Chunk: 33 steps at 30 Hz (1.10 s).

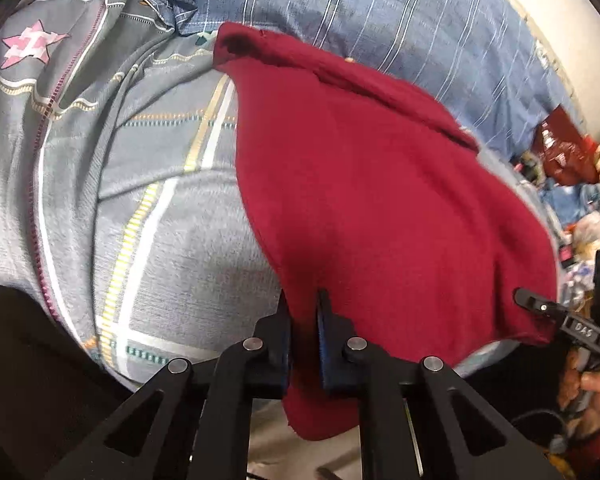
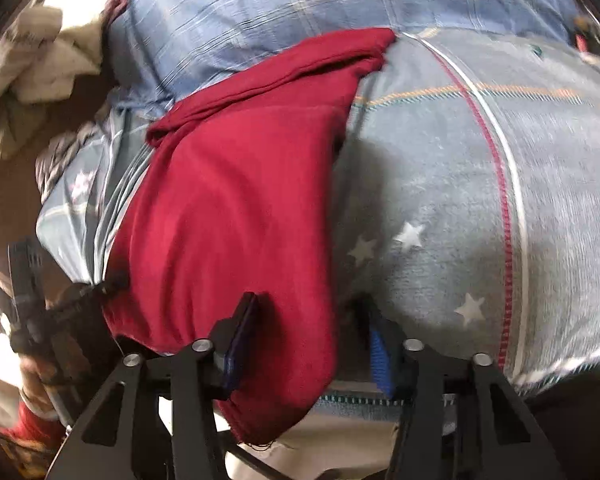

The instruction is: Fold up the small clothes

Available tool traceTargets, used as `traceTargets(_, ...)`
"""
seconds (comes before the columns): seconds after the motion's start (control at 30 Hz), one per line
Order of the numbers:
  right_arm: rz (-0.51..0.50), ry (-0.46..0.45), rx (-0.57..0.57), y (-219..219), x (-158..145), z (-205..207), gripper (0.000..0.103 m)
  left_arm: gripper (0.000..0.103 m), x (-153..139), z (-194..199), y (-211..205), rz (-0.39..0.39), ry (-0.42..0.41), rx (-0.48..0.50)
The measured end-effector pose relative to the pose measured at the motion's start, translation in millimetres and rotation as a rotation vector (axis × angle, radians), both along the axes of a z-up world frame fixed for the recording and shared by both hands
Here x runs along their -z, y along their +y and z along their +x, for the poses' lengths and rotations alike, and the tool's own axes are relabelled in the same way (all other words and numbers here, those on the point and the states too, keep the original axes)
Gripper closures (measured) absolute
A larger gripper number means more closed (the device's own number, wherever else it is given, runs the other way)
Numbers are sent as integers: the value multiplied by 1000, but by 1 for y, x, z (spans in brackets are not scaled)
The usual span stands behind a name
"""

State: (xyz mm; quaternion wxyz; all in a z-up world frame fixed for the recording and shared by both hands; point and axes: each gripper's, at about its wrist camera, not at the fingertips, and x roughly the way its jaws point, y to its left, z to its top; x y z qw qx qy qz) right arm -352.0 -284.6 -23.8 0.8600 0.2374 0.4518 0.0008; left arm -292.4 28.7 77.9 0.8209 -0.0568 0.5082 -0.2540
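A dark red garment (image 1: 372,200) lies spread on a grey patterned bedsheet (image 1: 172,248). My left gripper (image 1: 303,308) is shut on the garment's near edge, with red cloth pinched between the pads and hanging below them. In the right wrist view the same red garment (image 2: 228,216) drapes over the bed's near edge. My right gripper (image 2: 306,308) is open, its jaws wide apart, with the red cloth's corner lying between them over the left finger (image 2: 240,332). The right gripper also shows at the left wrist view's right edge (image 1: 540,306), at the garment's other corner.
A blue striped cover (image 1: 400,12) lies behind the garment. A grey fabric with a pink star (image 1: 32,44) sits at the far left. Clutter and a red bag (image 1: 560,152) lie at the right. Pale crumpled cloth (image 2: 32,68) is piled at the left.
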Motion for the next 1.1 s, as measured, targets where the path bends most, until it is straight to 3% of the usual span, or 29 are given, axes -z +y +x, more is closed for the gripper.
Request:
traceTargets(0.03, -5, -23, -16, 4, -7, -2, 97, 94, -10, -1, 6, -19, -8, 1)
traceTargets(0.17, 20, -133, -72, 20, -41, -17, 97, 94, -47, -8, 24, 8, -115, 10)
traceTargets(0.23, 44, -150, -100, 27, -47, -24, 97, 94, -46, -9, 30, 18, -104, 6)
traceTargets(0.37, 26, -50, -97, 34, -19, -18, 97, 95, -19, -10, 33, 68, -37, -9)
traceTargets(0.47, 49, 20, -90, 38, 4, -11, 97, 96, -11, -10, 34, 47, -12, -34)
traceTargets(0.57, 47, 27, -115, 43, 5, -7, 92, 96, -12, -6, 30, 27, -5, -57)
traceTargets(0.77, 90, -7, -125, 43, 5, -1, 91, 96, -20, 0, 36, -35, -22, -71)
traceTargets(0.9, 112, -60, -140, 37, -8, -1, 94, 97, -32, 11, 40, -80, -65, -69)
traceTargets(1.1, 150, -249, -72, 12, -53, 15, 96, 99, -60, 43, 41, -135, -148, -106)
